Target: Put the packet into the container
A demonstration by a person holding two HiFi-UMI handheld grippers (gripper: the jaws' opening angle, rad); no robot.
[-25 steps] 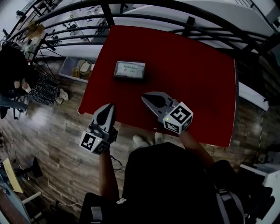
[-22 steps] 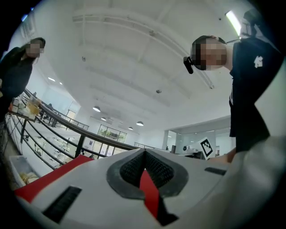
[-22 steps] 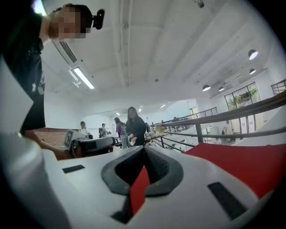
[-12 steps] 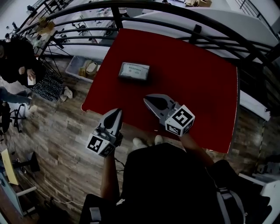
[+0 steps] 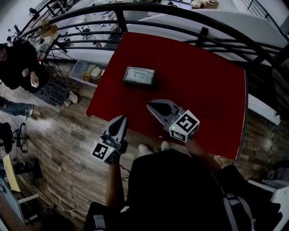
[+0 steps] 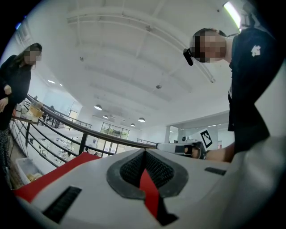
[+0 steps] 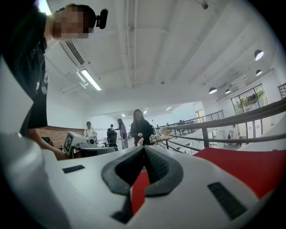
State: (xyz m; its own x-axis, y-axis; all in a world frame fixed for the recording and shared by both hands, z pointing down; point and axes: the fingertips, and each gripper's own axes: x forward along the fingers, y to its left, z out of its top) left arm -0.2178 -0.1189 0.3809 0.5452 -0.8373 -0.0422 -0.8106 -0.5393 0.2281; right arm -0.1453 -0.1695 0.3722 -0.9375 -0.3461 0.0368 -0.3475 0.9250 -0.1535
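Note:
On the red table lies a small rectangular container, with a white and green packet showing in it. My left gripper hangs off the table's near left edge, over the wooden floor, jaws shut and empty. My right gripper is above the table's near part, a little nearer than the container and to its right, jaws shut with nothing between them. In both gripper views the jaws meet at the tip and point up toward the ceiling; the container is outside both views.
A black railing runs along the table's far and left sides. A clear bin with things in it stands on the floor left of the table. People stand at the far left. The table's near edge is at my body.
The head view has shifted a little. My left gripper has dropped slightly lower and to the right in view; the right gripper and the container have barely moved.

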